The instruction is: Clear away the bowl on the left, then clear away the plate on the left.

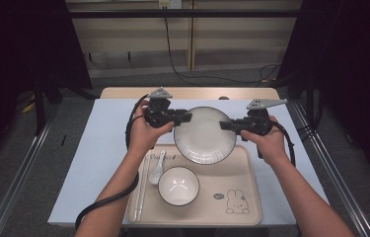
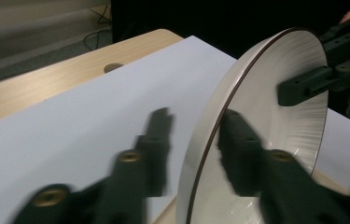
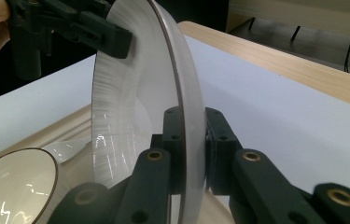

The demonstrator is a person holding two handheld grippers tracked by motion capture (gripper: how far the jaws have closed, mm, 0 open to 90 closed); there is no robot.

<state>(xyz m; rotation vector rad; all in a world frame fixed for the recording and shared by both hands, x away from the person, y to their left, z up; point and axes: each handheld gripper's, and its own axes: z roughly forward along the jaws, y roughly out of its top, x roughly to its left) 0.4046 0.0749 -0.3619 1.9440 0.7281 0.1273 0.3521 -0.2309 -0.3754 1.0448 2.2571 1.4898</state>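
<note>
**Plate held over the tray**

The bowl (image 1: 178,185) is seen nearest on the tray (image 1: 232,217). Beyond it, the plate (image 1: 204,134) (rim dark) is clamped by the right gripper (image 1: 226,125); its opposite rim is straddled loosely by the left gripper (image 1: 186,117), one jaw standing clear.

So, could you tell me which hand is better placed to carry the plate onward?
The right. The right tool is clamped on the plate rim, pads pressing both faces. The left tool straddles the opposite rim with a gap on one side, so it looks loose.
</note>
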